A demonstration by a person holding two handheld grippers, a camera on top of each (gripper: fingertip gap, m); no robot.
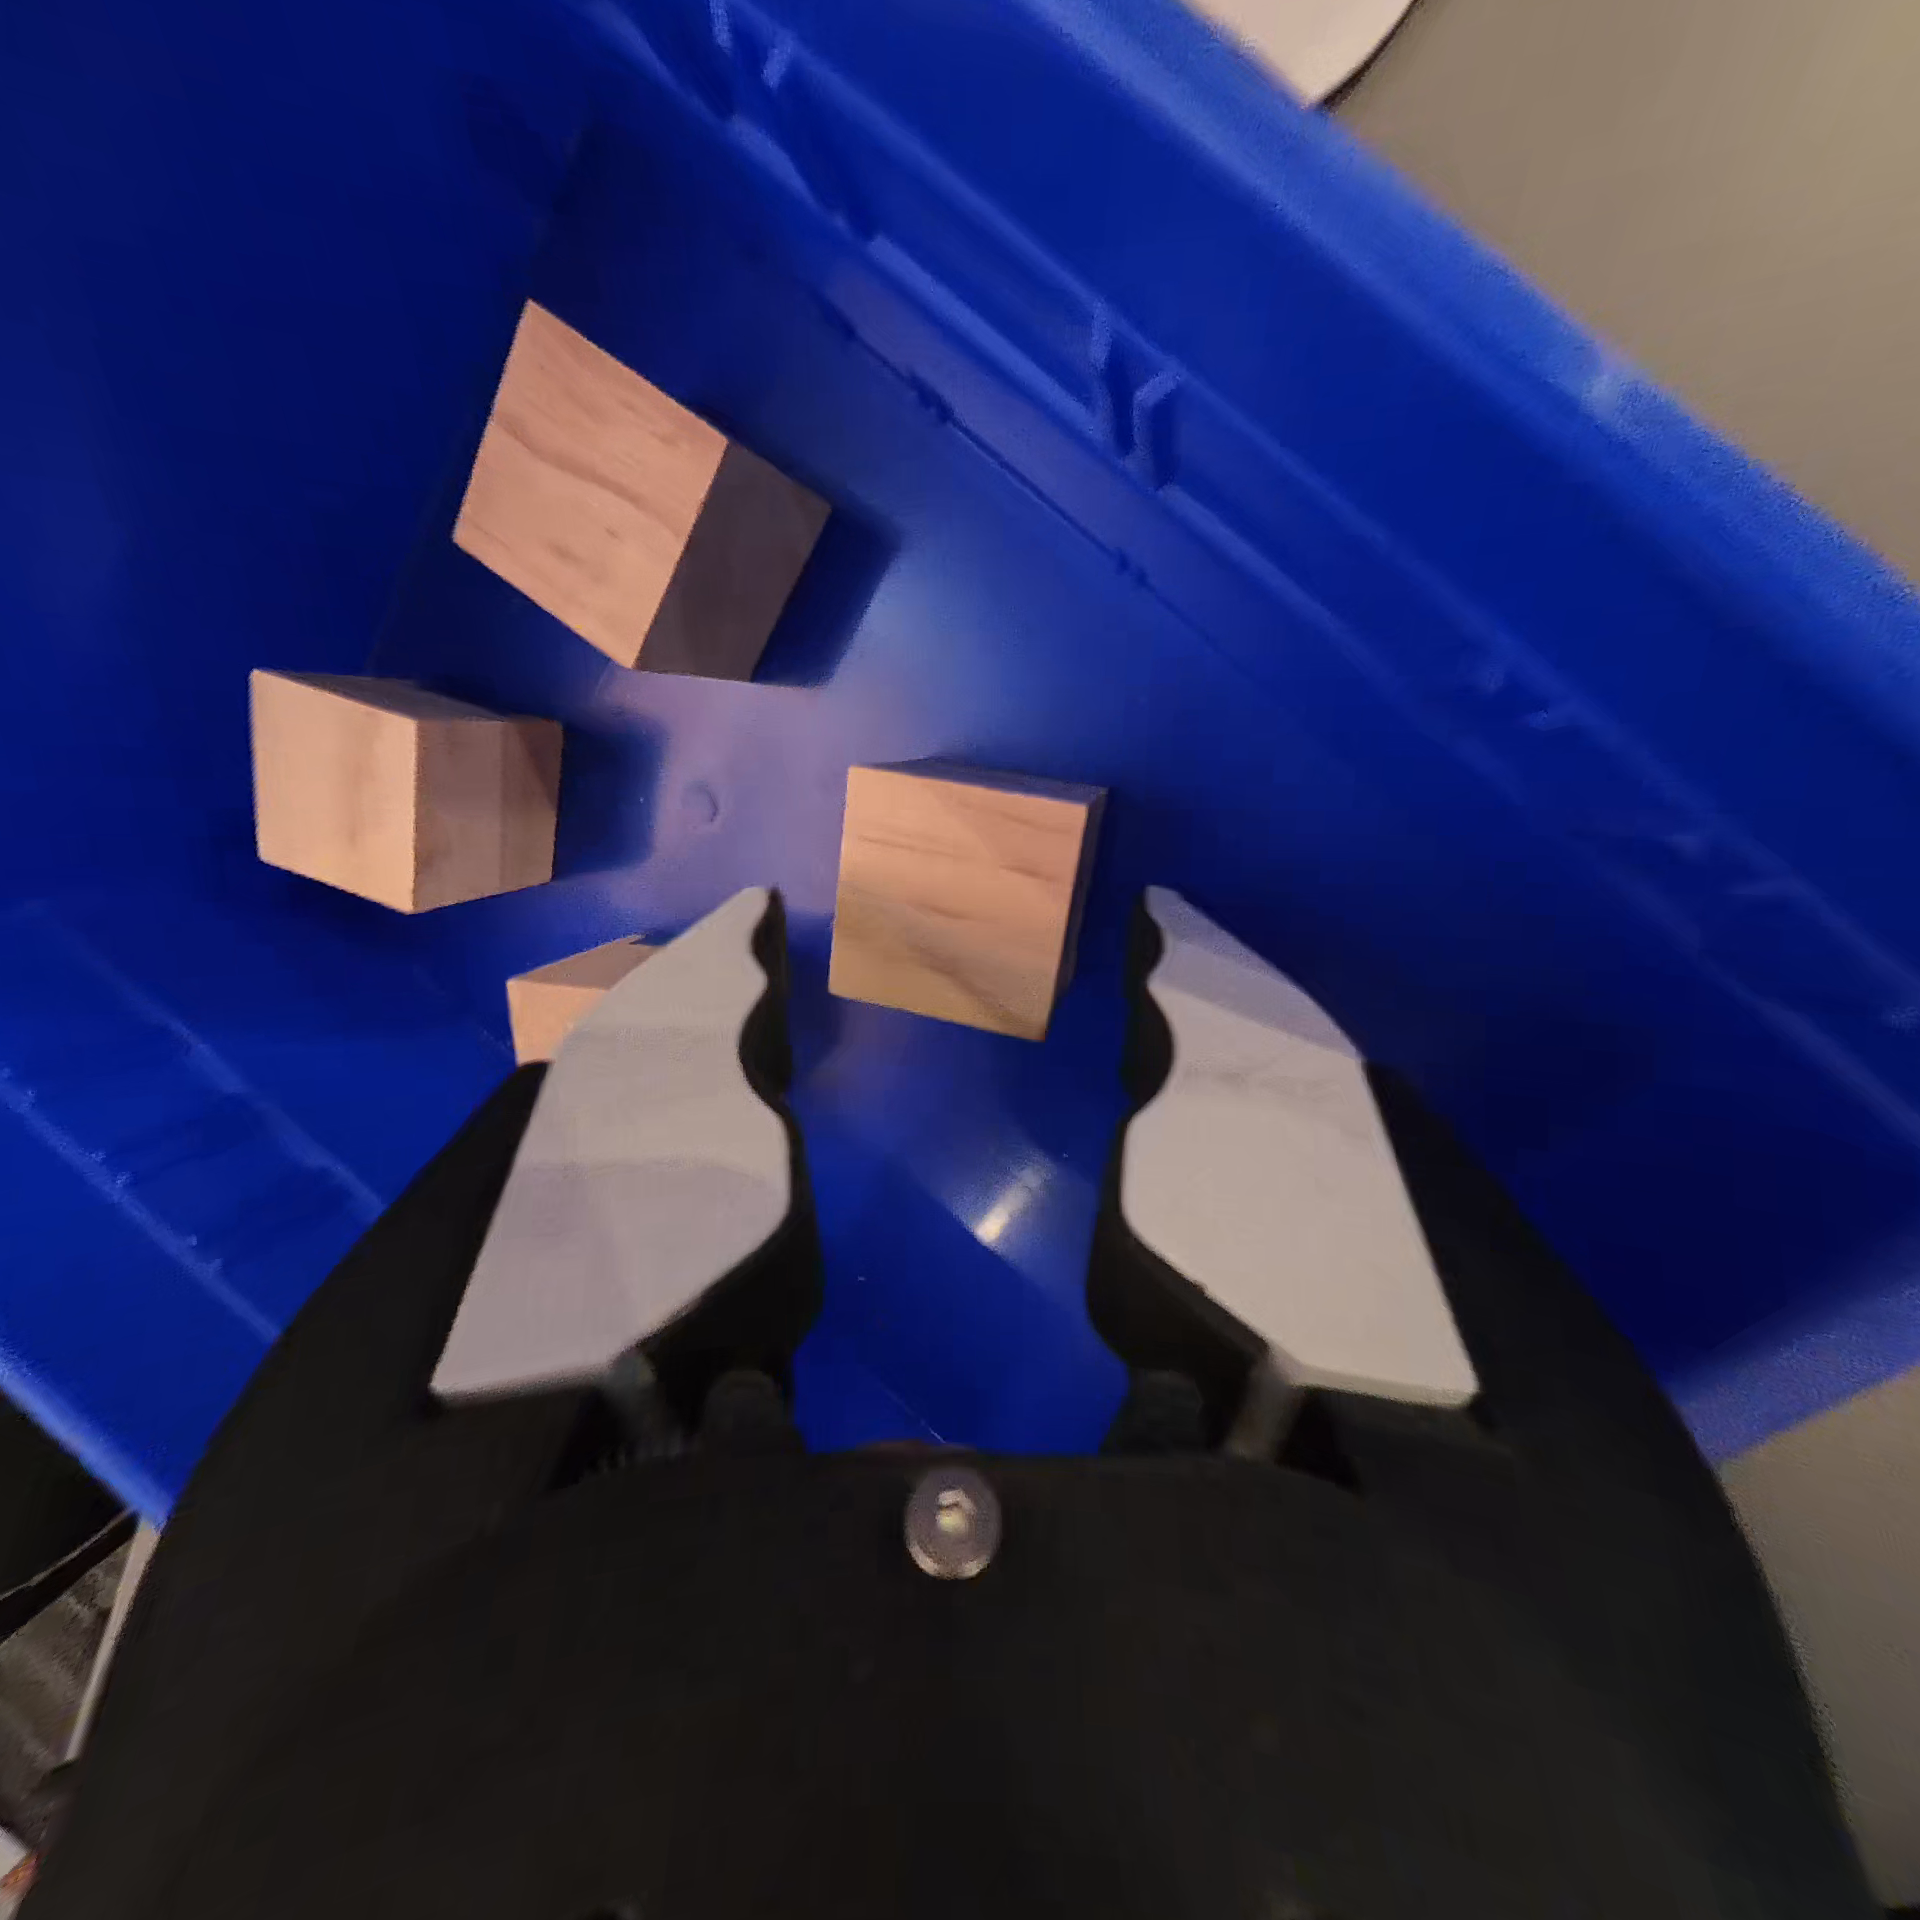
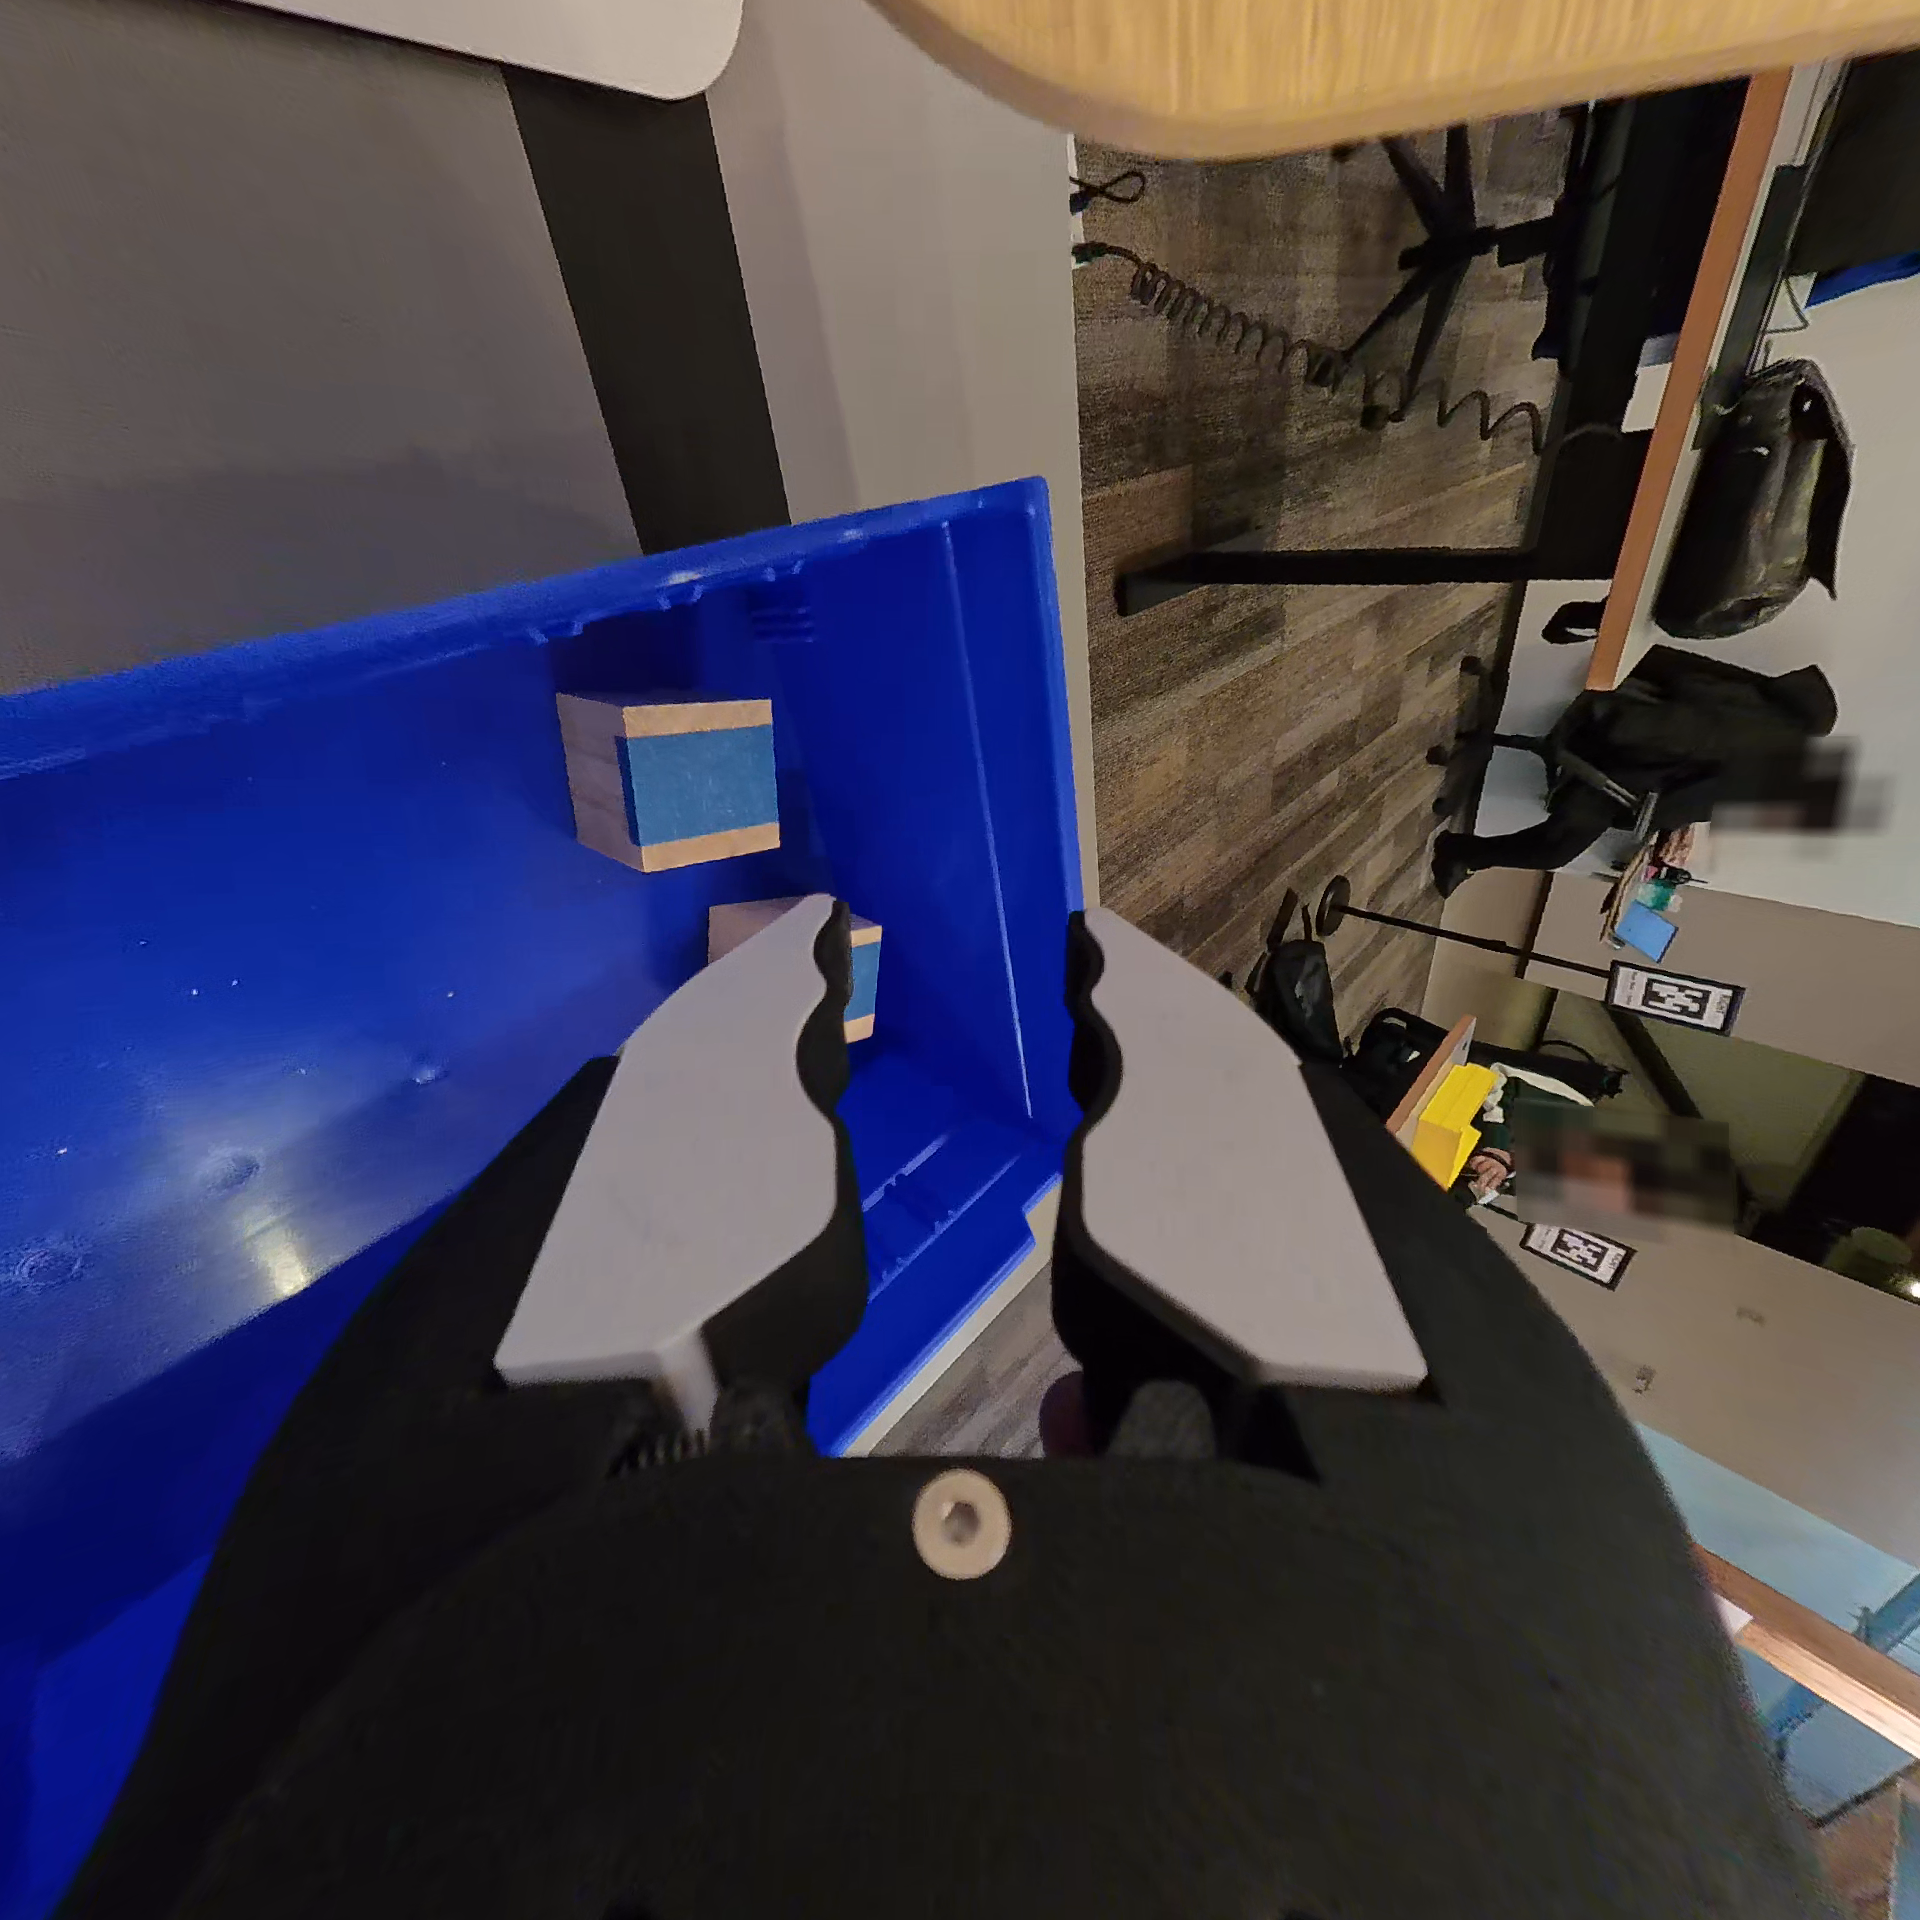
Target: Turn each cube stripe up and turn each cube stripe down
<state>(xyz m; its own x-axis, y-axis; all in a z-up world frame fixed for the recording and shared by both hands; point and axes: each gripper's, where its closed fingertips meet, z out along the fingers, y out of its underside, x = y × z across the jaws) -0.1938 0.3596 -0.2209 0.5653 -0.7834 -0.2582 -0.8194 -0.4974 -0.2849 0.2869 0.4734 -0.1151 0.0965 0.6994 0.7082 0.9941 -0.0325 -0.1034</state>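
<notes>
In the left wrist view, several plain-faced wooden cubes lie on the floor of a blue bin (image 1: pixel 1195 644). My left gripper (image 1: pixel 961 914) is open above them. One cube (image 1: pixel 961 894) lies beyond the gap between the fingertips, with blue floor showing between it and each pad. Other cubes sit at the upper left (image 1: pixel 613 488), at the left (image 1: pixel 395 790), and half hidden behind the left finger (image 1: pixel 561 992). In the right wrist view, my right gripper (image 2: pixel 951 935) is open and holds nothing, with the blue bin's end wall (image 2: pixel 935 727) behind its gap. A cube with a blue stripe (image 2: pixel 675 779) lies in the bin; a second striped cube (image 2: pixel 862 977) peeks from behind the left finger (image 2: pixel 727 1039).
Beyond the bin in the right wrist view are a wood-patterned floor (image 2: pixel 1247 675), a black table leg (image 2: pixel 644 312), a coiled cable (image 2: pixel 1247 332) and a light wooden tabletop edge (image 2: pixel 1351 62). Desks, bags and people with blurred patches are at the far right.
</notes>
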